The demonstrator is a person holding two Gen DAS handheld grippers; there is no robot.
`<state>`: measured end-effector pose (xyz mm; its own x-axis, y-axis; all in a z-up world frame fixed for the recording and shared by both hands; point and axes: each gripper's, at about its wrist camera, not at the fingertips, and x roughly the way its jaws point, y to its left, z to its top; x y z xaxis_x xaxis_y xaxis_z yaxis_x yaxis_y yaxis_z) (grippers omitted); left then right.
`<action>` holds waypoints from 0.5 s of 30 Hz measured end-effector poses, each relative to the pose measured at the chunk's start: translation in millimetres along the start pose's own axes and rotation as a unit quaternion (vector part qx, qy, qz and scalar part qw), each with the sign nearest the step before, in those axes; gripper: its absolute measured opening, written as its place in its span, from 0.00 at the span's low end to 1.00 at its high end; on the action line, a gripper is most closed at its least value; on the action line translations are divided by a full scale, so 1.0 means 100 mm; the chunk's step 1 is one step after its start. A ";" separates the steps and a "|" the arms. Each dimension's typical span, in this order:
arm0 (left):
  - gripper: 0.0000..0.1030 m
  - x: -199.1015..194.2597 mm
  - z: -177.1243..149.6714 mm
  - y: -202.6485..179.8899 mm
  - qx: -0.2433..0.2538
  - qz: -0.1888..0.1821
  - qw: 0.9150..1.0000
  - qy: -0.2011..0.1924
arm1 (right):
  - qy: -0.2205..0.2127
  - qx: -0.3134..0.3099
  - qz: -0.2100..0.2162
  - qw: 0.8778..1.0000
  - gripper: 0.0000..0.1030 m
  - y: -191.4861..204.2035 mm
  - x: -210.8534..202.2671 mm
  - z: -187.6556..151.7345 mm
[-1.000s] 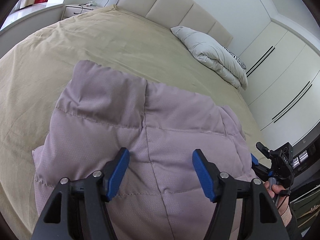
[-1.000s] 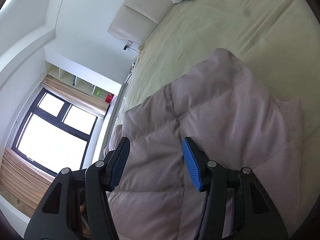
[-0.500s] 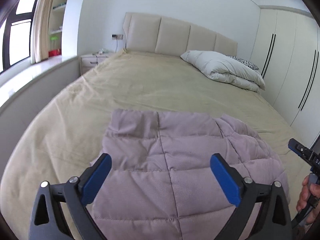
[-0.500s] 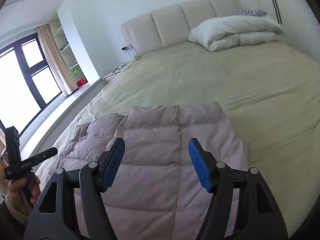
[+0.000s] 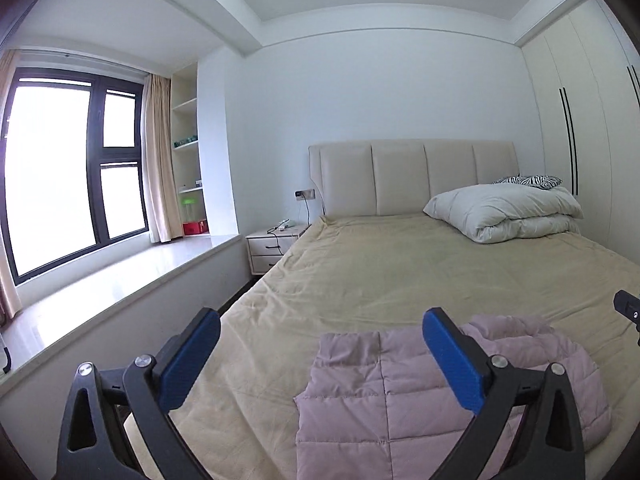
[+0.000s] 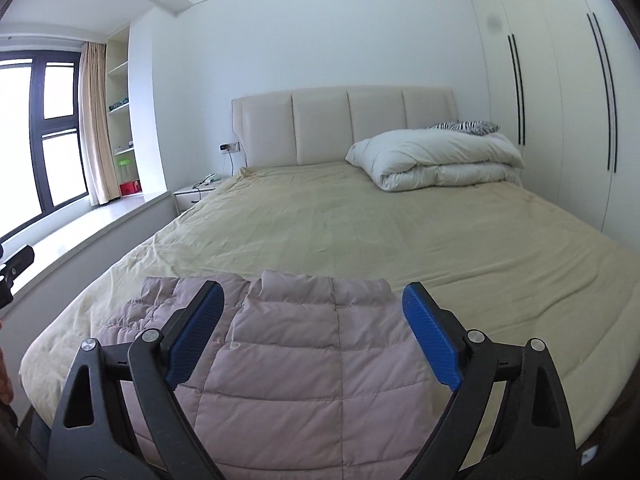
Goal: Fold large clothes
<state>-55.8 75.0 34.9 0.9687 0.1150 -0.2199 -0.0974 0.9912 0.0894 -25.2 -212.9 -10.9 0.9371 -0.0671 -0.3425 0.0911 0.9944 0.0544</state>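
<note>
I see the mauve quilted jacket [image 6: 288, 364] folded on the beige bedspread [image 6: 360, 232]; my left gripper [image 5: 320, 364] and right gripper [image 6: 312, 332] both gape, holding nothing.

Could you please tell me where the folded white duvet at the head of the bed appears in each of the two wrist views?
Left wrist view: the white duvet lies at the right, just above mid-height, against the headboard's right end.
Right wrist view: the white duvet lies right of centre, in the upper half.
Shared landmark: the zebra-print pillow peeks out behind it in both views.
</note>
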 end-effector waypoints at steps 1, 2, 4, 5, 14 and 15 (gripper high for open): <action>1.00 -0.06 0.01 0.01 -0.006 0.007 1.000 -0.001 | -0.003 -0.003 -0.005 1.000 0.94 0.03 -0.06 0.02; 1.00 -0.08 0.02 0.02 -0.014 0.019 1.000 0.006 | -0.004 -0.005 -0.008 1.000 0.94 0.05 -0.14 0.06; 1.00 -0.07 0.03 0.02 -0.018 0.018 0.999 0.025 | 0.008 -0.007 -0.006 1.000 0.94 0.08 -0.23 0.12; 1.00 -0.07 0.02 0.02 -0.018 0.011 0.999 0.033 | 0.020 -0.009 -0.003 1.000 0.94 0.10 -0.28 0.15; 1.00 0.05 -0.20 -0.18 -0.002 -0.014 0.988 0.154 | 0.117 0.000 0.002 0.993 0.94 0.30 -0.41 0.21; 1.00 0.05 -0.26 -0.21 -0.002 -0.018 0.986 0.163 | 0.127 0.002 -0.003 0.992 0.94 0.33 -0.41 0.19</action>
<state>-55.0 56.5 6.7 0.8463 0.0933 -0.5244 -0.0649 0.9953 0.0723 -54.0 -179.4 22.9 0.8221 -0.0492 -0.5673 0.0981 0.9936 0.0559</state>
